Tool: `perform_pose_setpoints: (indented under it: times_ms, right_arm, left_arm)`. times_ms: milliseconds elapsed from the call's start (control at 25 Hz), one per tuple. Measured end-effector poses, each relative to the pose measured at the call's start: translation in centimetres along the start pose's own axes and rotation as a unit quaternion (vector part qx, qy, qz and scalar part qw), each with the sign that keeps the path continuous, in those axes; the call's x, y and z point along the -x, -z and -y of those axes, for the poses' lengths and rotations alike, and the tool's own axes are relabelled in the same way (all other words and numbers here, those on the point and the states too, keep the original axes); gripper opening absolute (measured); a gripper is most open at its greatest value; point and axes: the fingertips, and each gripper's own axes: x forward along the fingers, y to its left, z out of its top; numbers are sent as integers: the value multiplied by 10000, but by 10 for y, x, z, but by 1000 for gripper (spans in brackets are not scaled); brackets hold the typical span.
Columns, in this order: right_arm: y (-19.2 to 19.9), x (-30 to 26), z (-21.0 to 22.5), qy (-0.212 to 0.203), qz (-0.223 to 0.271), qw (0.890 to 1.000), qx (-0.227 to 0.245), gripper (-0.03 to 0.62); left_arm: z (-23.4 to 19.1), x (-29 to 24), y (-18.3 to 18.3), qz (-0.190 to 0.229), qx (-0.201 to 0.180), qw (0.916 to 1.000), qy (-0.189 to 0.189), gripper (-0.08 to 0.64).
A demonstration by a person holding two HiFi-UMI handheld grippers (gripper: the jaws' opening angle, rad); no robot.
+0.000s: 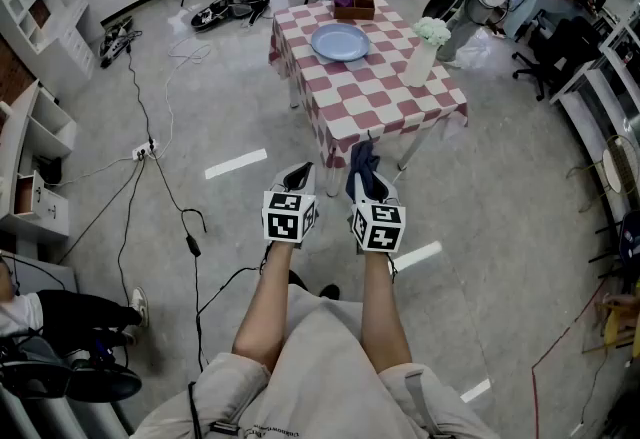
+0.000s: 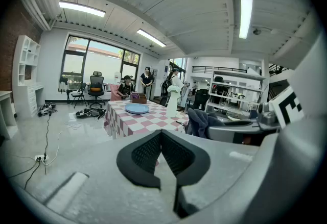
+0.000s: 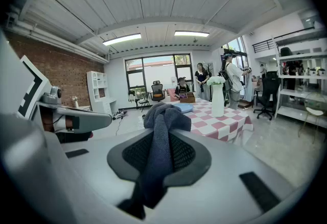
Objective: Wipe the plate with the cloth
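A: Head view first. Where is the plate (image 1: 339, 42)?
B: On the far half of the bench (image 1: 400, 105), just in front of a box (image 1: 353, 2) at the bench's far edge. A vase (image 1: 422, 55) stands toward the bench's right side.
A: And the tools?
B: Both are off the bench's near edge, over the floor. The dark cloth (image 1: 362, 160) sticks out of the right tool (image 1: 363, 179) toward the bench. The left tool (image 1: 302, 172) is beside it.
A: Left gripper view?
B: The left tool's (image 2: 161, 132) jaws meet, with nothing between them. The bench is ahead.
A: Right gripper view?
B: The right tool's (image 3: 163, 139) jaws clamp the cloth (image 3: 164, 116), which bunches above them. The bench is beyond.
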Motion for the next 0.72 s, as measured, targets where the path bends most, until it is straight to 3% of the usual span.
perform_pose_setpoints:
  times_ms: [320, 720]
  right_arm:
    - [10, 7, 8, -3, -65, 10000, -1, 74]
    - [6, -32, 18, -114, -57, 9996, -265, 74]
  left_arm:
    - [5, 8, 15, -42, 104, 9999, -72, 9]
    - [-15, -22, 26, -314, 36, 9995, 49, 9]
